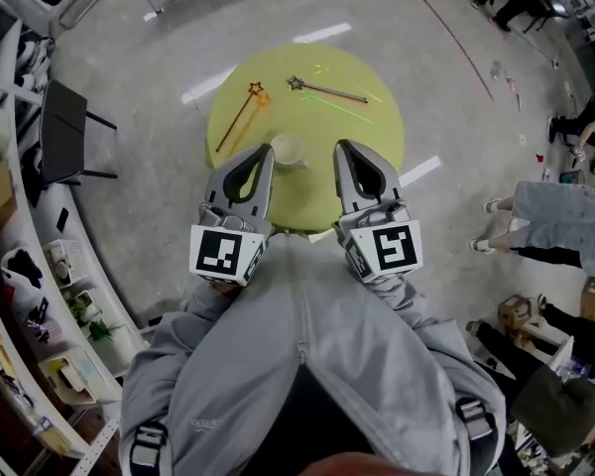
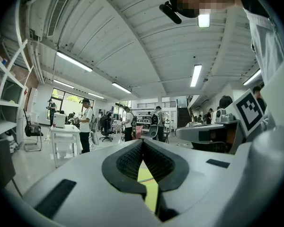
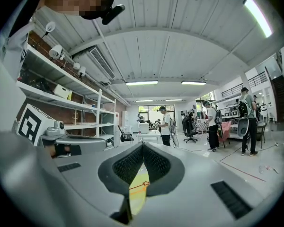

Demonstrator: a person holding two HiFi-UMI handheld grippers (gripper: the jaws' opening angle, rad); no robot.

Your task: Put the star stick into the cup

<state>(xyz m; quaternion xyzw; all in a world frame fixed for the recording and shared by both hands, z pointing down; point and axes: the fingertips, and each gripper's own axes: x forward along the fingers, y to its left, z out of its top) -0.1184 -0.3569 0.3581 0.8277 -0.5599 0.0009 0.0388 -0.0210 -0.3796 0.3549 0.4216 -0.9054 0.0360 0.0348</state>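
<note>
Cup [image 1: 288,151] sits on the yellow counter [image 1: 372,142] as left gripper [image 1: 267,151] and right gripper [image 1: 341,147] hover, closed and empty; opening wide, then pinching the star stick [image 1: 329,91] mid-shaft, looks wisest.

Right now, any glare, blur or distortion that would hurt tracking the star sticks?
Head view: even light, fisheye-bent edges, bright streaks on the floor, pale cup low-contrast on the yellow table, star sticks thin but sharp. Left gripper view: black vignette, bright ceiling lamps, only a table sliver visible. Right gripper view: same, one star stick tiny.
</note>
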